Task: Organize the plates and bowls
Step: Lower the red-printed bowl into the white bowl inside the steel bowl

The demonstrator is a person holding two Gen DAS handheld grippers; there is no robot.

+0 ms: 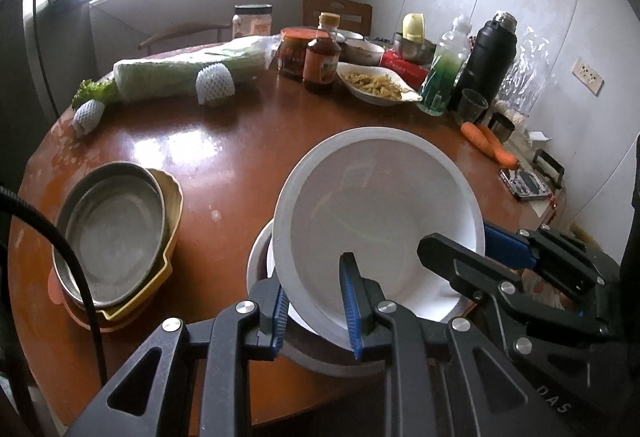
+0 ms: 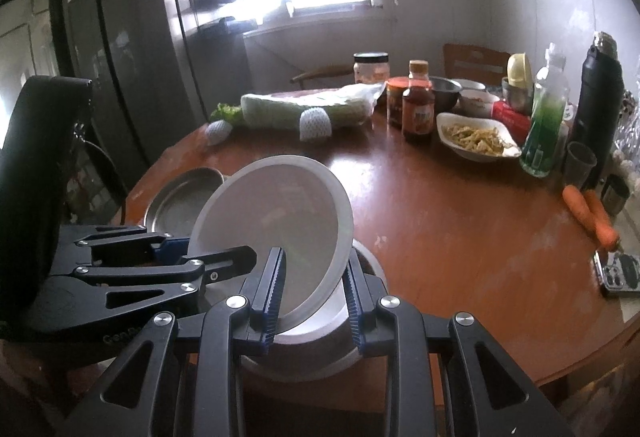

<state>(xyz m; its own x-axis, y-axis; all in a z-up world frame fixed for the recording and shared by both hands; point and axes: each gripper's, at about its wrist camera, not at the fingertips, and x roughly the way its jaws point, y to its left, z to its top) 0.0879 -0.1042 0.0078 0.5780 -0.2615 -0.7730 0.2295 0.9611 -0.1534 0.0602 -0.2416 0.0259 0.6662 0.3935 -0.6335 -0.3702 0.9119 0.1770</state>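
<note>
Bare table (image 1: 224, 173) lies between stacked pans (image 1: 116, 233) and carrots (image 1: 490, 143).

The lower bowl (image 1: 320, 361) at bottom centre is mostly hidden beneath the white plate (image 1: 380, 213); bottle labels (image 2: 418, 121) too blurred to read.

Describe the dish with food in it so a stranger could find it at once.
Start at the round brown table and look to its far side, where bottles and jars cluster. The food dish sits in front of the amber sauce bottle and beside the green bottle. It alone is a white, oblong dish of yellowish strips.
</note>
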